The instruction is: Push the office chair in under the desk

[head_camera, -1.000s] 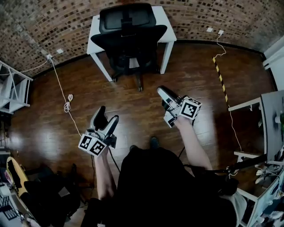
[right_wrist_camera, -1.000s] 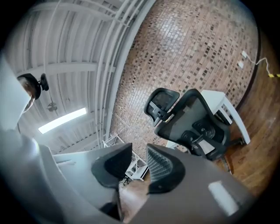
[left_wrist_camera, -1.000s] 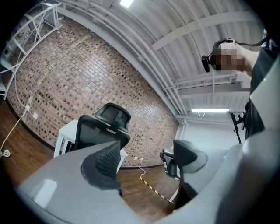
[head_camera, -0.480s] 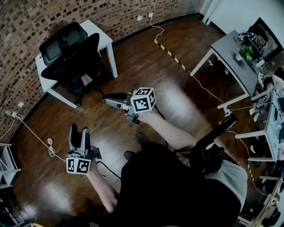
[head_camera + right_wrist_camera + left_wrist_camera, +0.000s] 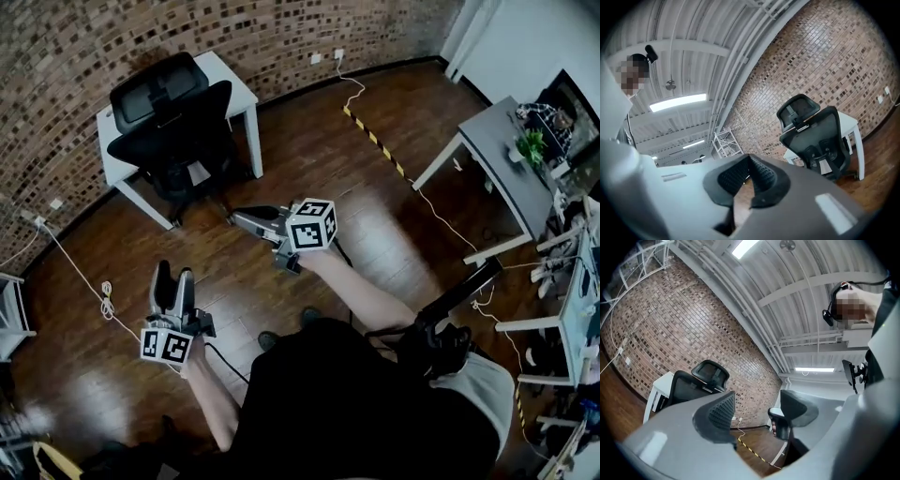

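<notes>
The black office chair [image 5: 169,122] stands with its seat tucked under the white desk [image 5: 230,80] against the brick wall, far from both grippers. My left gripper [image 5: 171,279] hovers low over the wood floor, pointing toward the chair. Its jaws are closing, with a gap still between them and nothing in it. My right gripper [image 5: 242,218] points left at mid-floor, its jaws shut and empty. In the left gripper view the chair [image 5: 701,380] shows beyond the left gripper [image 5: 752,416]. In the right gripper view the chair [image 5: 815,136] and desk [image 5: 853,124] show above the right gripper [image 5: 747,164].
A grey desk [image 5: 497,164] with a small plant [image 5: 532,145] stands at the right. A yellow-black strip [image 5: 375,136] crosses the wood floor. A white cable [image 5: 103,300] trails at the left. A white rack [image 5: 724,140] stands by the brick wall.
The head view has swung right, so the chair and desk now sit at upper left. The left jaws have narrowed. The right gripper has turned to point left and its jaws have shut.
</notes>
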Demonstrator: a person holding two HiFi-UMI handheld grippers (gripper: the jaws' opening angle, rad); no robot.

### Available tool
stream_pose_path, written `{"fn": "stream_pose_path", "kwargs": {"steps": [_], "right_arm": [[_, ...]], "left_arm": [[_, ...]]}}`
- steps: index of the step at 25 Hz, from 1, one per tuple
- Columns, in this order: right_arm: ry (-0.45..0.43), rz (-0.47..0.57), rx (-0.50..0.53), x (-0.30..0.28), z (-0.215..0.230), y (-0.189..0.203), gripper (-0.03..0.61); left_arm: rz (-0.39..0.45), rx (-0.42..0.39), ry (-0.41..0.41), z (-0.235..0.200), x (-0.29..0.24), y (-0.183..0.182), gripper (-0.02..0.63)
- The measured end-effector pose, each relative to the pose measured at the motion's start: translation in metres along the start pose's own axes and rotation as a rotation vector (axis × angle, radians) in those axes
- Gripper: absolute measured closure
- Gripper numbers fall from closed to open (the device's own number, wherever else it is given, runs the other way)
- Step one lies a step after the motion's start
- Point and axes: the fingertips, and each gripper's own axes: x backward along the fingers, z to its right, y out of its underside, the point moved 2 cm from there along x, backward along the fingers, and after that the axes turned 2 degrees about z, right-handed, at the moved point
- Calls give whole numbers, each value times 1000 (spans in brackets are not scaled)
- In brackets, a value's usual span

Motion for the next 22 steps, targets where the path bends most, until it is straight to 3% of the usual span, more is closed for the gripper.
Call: {"fn": "stream_pose_path", "kwargs": {"steps": [6,22], "right_arm": [[-25,72,78,12,9,-40,578],[-17,67,200,18,19,-38,578]], "left_arm": [[-39,-59,16,9,-31,2,216],[-61,-41,-16,-6,-37,29,255]]}}
